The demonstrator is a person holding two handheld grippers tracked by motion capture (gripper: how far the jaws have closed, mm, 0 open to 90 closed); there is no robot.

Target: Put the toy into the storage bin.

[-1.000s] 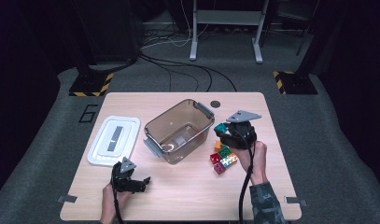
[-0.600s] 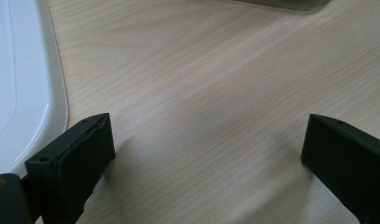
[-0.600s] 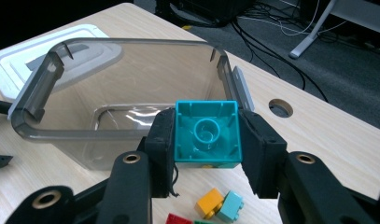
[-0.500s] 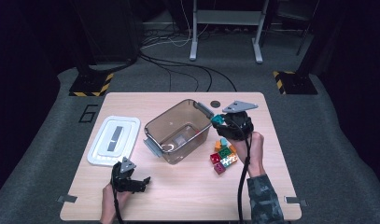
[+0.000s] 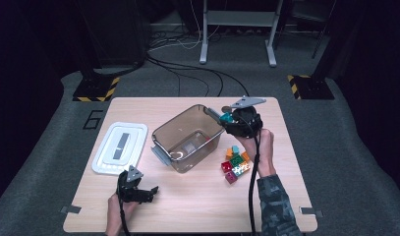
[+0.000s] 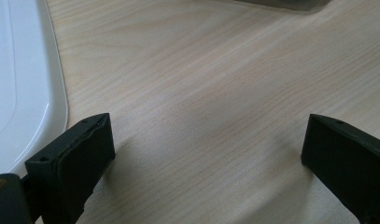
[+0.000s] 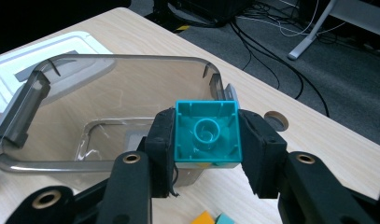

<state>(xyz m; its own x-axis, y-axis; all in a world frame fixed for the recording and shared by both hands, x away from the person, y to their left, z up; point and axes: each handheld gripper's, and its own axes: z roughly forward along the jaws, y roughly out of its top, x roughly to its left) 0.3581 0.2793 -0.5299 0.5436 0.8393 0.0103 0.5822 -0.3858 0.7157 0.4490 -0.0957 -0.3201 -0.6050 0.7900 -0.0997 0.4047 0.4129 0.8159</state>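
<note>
My right gripper (image 7: 207, 140) is shut on a teal brick (image 7: 207, 134), its hollow underside facing the camera. In the high view that right gripper (image 5: 226, 118) hangs at the right rim of the clear plastic bin (image 5: 187, 138), with the teal brick (image 5: 227, 118) between its jaws. The clear bin (image 7: 99, 93) looks empty inside. A small heap of coloured bricks (image 5: 235, 160) lies on the table right of the bin. My left gripper (image 5: 148, 192) rests low near the table's front left; its jaws (image 6: 204, 154) stand wide open over bare wood.
A white lid (image 5: 120, 147) lies flat left of the bin, and the white lid's edge (image 6: 24, 84) is beside my left jaw. The wooden table (image 5: 197, 206) has a round cable hole (image 7: 275, 121) near its far edge. Cables and a metal stand are on the floor behind.
My right gripper has risen from the brick heap and moved toward the bin's right rim, carrying the teal brick. The left gripper has stayed where it was.
</note>
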